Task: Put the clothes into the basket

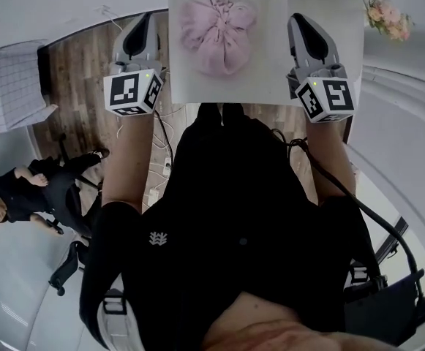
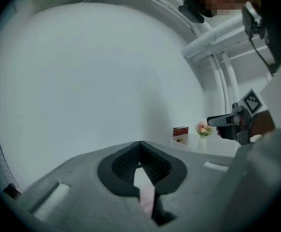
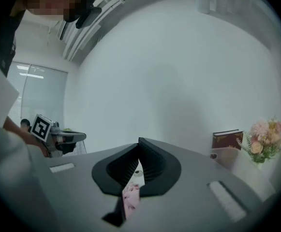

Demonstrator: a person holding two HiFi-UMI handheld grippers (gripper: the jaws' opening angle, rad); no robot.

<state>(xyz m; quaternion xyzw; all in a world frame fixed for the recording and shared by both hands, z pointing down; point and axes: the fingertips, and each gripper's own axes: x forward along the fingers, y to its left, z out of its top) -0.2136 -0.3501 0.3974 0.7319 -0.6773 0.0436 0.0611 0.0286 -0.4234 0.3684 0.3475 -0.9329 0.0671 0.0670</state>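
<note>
Fingers [image 2: 123, 166] of my left gripper [image 2: 140, 143] meet at their tips and hold nothing. Their ribbed black pads leave only a narrow slit lower down, and through it I see a sliver of white and pink, too little to give a shape. From the head view, a gridded white sheet [image 1: 11, 86] is cut off at the far left edge. Below it a person [image 1: 29, 189] in black sits on the wood-plank floor [image 1: 80, 72], partly behind my arm.

My cloth [image 1: 218, 31] lies in the middle on the white table [image 1: 271, 72], between my two grippers and touching neither. It is a soft pink bundle, gathered into folds and roughly round. The table's far end runs out of the picture.

My right gripper [image 3: 139, 141] has its fingers [image 3: 155, 166] shut together, also empty, and again only a pink strip shows in the slit.

Further right a pale tub [image 3: 225, 156] sits under a dark red book [image 3: 227, 139]; I cannot tell what the tub holds. Just beside it pink flowers [image 3: 263, 144] stand upright, blurred at the lens edge.
</note>
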